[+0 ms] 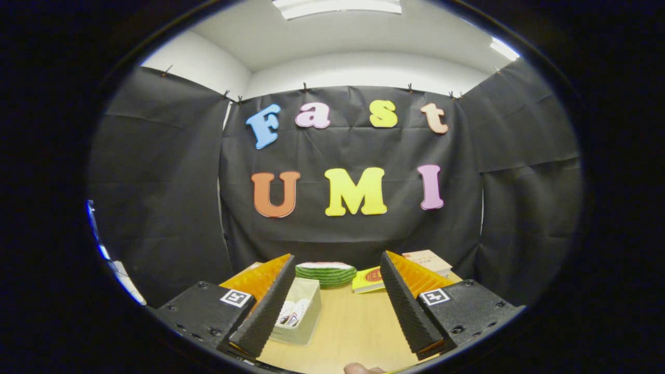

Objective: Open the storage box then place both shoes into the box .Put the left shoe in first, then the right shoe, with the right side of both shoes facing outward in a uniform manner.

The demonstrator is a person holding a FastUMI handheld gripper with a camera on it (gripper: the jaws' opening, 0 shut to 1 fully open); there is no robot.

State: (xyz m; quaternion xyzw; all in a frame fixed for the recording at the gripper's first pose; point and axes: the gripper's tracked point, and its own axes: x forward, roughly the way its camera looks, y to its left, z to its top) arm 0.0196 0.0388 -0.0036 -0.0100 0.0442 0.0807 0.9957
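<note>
I held the gripper (337, 301) above the surface (353, 327), fingers wide and empty. Both shoes (292, 312) seemed already inside the storage box (304, 311); I judged only withdrawing remained.

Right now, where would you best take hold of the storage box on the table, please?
Probably its near end wall. The storage box sits open-topped and lengthwise beside one finger, shoes inside. Come from above; the open gripper could straddle that thin rim.
</note>
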